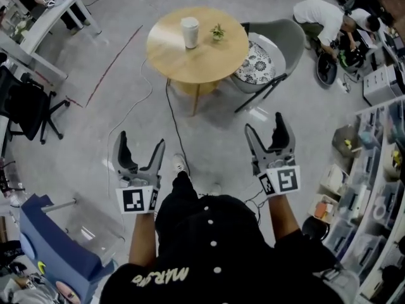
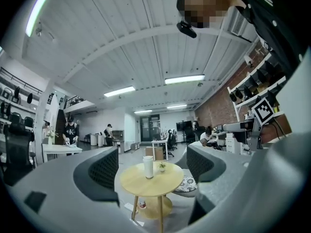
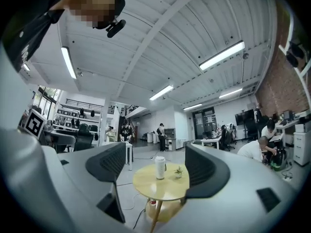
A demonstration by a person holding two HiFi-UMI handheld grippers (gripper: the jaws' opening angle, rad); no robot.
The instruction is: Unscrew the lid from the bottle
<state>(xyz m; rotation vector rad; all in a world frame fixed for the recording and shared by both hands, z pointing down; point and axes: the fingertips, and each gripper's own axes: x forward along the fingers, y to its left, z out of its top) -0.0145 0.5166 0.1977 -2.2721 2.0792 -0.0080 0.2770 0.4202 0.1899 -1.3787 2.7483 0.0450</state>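
A white bottle (image 1: 189,32) with a white lid stands upright on a round wooden table (image 1: 209,59) some way ahead of me, beside a small potted plant (image 1: 218,31). My left gripper (image 1: 140,139) and right gripper (image 1: 264,123) are held side by side over the floor, well short of the table. Both are open with nothing between their fingers. The left gripper view frames the bottle (image 2: 148,166) between its jaws in the distance. In the right gripper view the bottle (image 3: 160,167) also sits between the jaws, far off.
A grey chair (image 1: 281,49) with a patterned cushion stands right of the table. A black cable (image 1: 171,116) runs across the floor towards me. A person (image 1: 323,14) crouches at the far right. Shelving (image 1: 373,189) lines the right side; a black office chair (image 1: 25,113) stands left.
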